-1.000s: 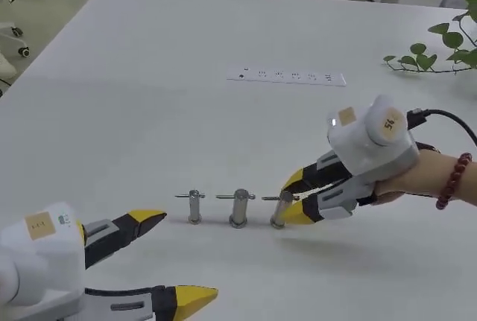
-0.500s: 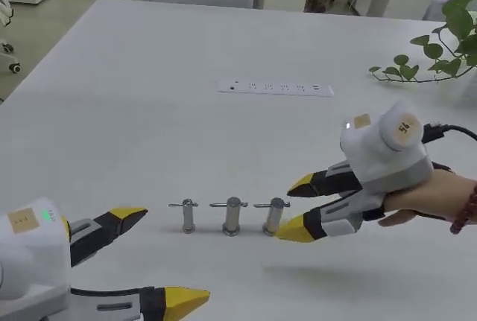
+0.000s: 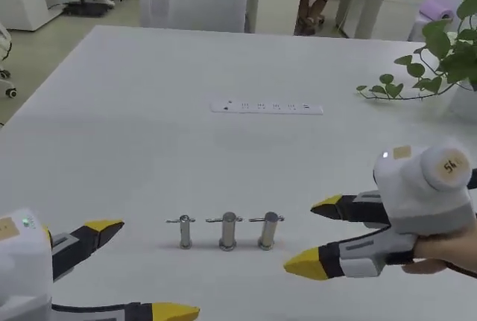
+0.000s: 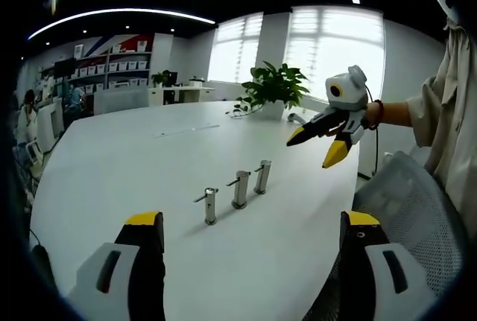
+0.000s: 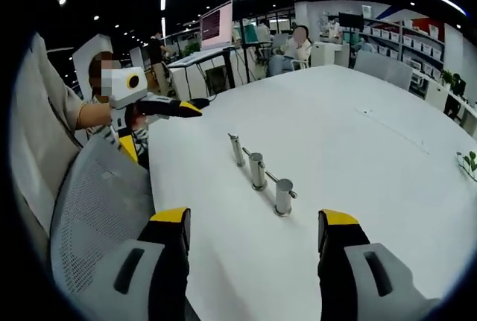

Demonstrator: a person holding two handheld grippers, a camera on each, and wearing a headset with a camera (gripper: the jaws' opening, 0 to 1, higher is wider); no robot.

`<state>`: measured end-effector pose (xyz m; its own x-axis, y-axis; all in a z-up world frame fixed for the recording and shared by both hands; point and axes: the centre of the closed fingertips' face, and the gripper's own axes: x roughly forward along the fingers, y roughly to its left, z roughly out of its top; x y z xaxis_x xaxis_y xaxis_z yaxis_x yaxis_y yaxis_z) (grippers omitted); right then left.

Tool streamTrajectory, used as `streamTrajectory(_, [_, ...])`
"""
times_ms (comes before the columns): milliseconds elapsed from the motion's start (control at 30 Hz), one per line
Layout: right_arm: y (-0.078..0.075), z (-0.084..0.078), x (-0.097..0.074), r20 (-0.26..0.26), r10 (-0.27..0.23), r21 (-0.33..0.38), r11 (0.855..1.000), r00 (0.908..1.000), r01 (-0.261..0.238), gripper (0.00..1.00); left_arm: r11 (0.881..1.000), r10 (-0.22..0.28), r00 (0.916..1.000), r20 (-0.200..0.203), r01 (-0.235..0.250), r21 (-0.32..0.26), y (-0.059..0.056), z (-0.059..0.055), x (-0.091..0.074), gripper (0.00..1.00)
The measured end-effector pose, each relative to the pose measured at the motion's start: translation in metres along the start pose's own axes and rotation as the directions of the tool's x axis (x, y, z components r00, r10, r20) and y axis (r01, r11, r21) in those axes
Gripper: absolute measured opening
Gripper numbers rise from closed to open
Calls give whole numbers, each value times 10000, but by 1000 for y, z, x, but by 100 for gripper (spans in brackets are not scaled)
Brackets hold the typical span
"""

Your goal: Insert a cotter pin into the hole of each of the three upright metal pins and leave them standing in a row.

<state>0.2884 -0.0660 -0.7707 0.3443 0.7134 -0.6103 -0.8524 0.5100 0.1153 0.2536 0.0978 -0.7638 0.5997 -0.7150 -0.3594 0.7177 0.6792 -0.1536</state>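
Metal pins, three, silver, short, upright: left pin (image 3: 185,233); middle pin (image 3: 228,233); right pin (image 3: 268,231); close row before me on my white table (image 3: 149,112); a cotter pin (image 3: 212,220) crosses each head.

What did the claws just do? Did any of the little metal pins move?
The right claw was closed at the end pin; it opened, let go and pulled back to the right, away from the row. The left claw stayed open at the near left. The three pins stayed standing in their row on the table.
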Motion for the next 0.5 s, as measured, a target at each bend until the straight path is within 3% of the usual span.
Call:
streamTrajectory(133, [5,-3,-10,262,-372,146,9992,9990,368,78,9994,191,9998,-30,-192,-304,0,3,-9,100])
streamTrajectory(500, [16,-17,-31,675,-1254,642,9906,9898,1211,88,9969,708,9975,-5,-708,-334,-2,3,-28,99])
